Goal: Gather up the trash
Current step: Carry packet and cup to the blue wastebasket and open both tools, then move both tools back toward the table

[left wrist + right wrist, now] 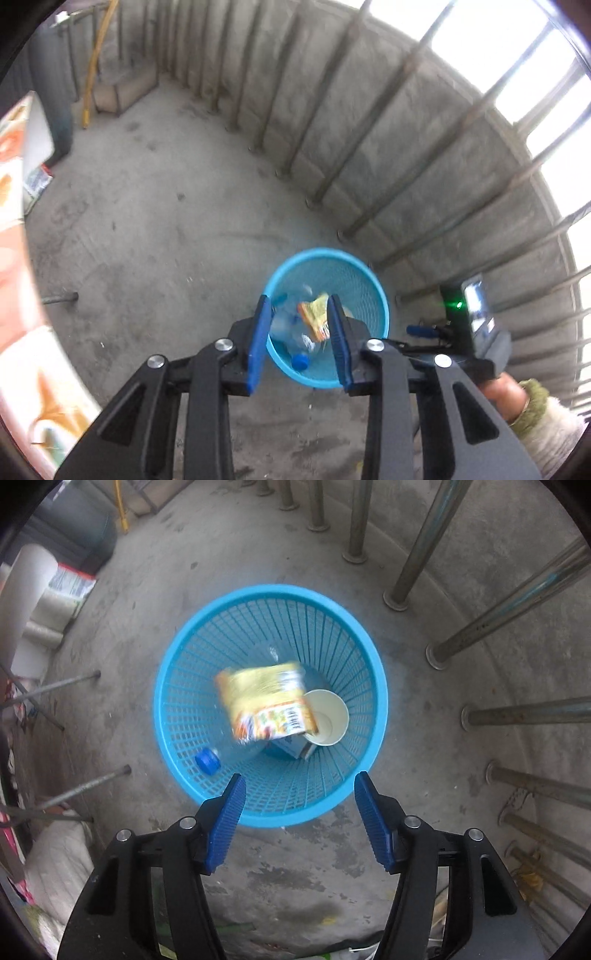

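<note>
Blue plastic mesh wastebasket (269,705), round and open-topped, stands on the grey concrete floor (295,867) near a row of metal railing posts (424,542). Inside it lie a yellow and orange snack wrapper (264,703), blurred, a white paper cup (328,718) on its side touching the wrapper, a small carton (295,747) partly under the wrapper, and a clear plastic bottle with a blue cap (207,761) against the near wall.

Right gripper (299,819), black with blue ribbed pads, points down over the basket's near rim; its jaws stand wide apart with nothing between them.

Left gripper (297,332) is aimed at the same basket (354,269) from above; its jaws are partly apart and grip nothing. A hand (506,395) in a green-cuffed sleeve shows at that view's right edge.
</note>
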Demonstrator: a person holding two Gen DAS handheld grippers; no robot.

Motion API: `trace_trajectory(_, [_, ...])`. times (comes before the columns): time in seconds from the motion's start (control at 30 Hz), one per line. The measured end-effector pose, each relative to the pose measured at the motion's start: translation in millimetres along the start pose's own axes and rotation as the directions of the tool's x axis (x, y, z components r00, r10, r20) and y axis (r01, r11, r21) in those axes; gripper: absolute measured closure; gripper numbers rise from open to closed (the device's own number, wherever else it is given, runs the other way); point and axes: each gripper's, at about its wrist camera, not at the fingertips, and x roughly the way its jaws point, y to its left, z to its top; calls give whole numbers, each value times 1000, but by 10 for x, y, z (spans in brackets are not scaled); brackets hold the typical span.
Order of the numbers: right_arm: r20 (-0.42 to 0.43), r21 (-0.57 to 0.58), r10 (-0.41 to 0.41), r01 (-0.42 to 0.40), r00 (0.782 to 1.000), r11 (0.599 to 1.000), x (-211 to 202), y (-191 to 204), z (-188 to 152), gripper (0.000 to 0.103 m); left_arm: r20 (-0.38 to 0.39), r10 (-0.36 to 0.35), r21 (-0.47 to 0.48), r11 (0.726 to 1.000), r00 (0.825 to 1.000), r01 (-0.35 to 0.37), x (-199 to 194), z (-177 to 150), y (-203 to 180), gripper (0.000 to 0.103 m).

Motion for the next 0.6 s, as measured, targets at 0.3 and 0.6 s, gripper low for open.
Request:
trace_trajectory(0.3, [187, -28, 54, -50, 981, 998, -699, 308, 73, 39, 272, 24, -63, 998, 962, -7, -1248, -202, 377, 57])
trace_trajectory(0.6, [309, -250, 248, -173, 918, 953, -1377, 1209, 32, 26, 449, 222, -271, 957, 866, -105, -2317, -1107, 1131, 47])
